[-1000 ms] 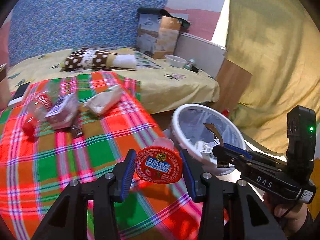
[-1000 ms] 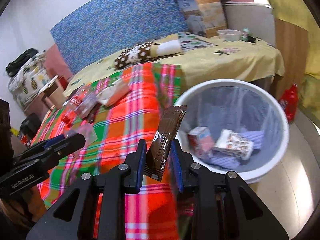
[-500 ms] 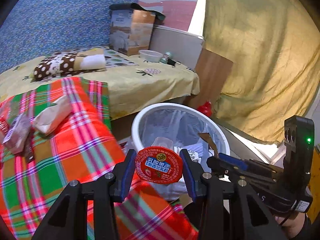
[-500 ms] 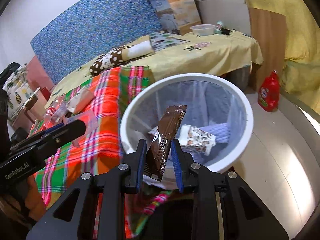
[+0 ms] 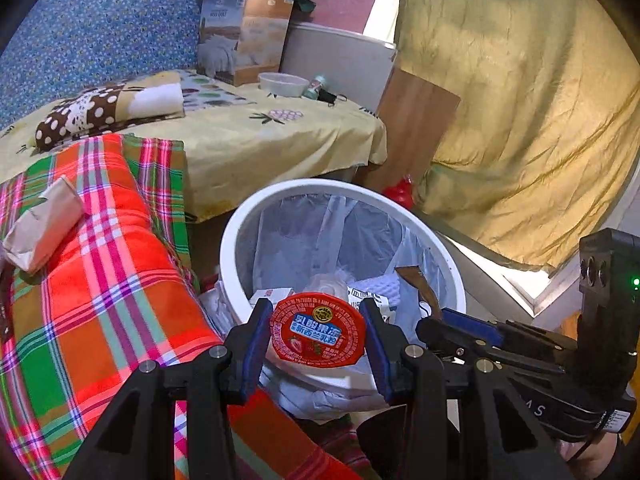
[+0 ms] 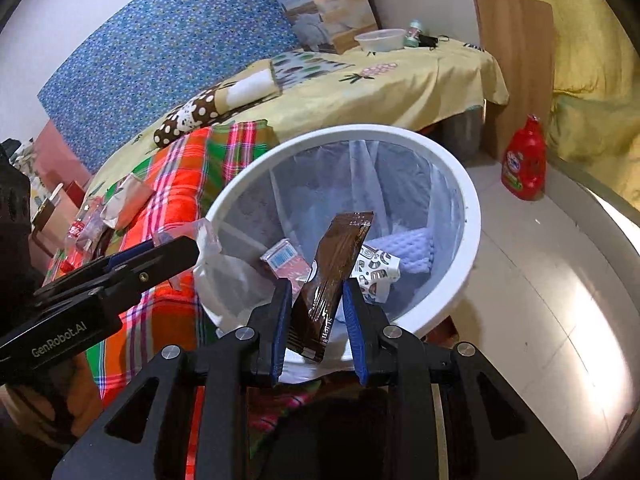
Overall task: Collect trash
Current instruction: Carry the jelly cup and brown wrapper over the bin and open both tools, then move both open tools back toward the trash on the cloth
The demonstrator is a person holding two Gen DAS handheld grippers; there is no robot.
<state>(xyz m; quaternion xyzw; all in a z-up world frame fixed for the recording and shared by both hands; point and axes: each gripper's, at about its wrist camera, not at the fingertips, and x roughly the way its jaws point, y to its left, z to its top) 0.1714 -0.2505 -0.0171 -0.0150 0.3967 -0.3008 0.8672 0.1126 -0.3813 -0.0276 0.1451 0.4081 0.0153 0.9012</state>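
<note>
The left gripper [image 5: 318, 334] pinched a red-lidded cup [image 5: 318, 330] over the near rim of the white bin [image 5: 256, 220] (lined with a clear bag). Beside it, the right gripper [image 6: 316, 312] held its fingers clamped on a brown wrapper [image 6: 336, 272] above the same bin.

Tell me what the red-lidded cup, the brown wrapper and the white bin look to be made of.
Red-lidded cup: apparently clear plastic with a glossy printed foil or film lid, wrinkled at its edge.
Brown wrapper: thin shiny plastic film, judging by its glare and crimped end seam.
White bin: smooth rigid plastic by its look, lined with a thin translucent bag that creases.
</note>
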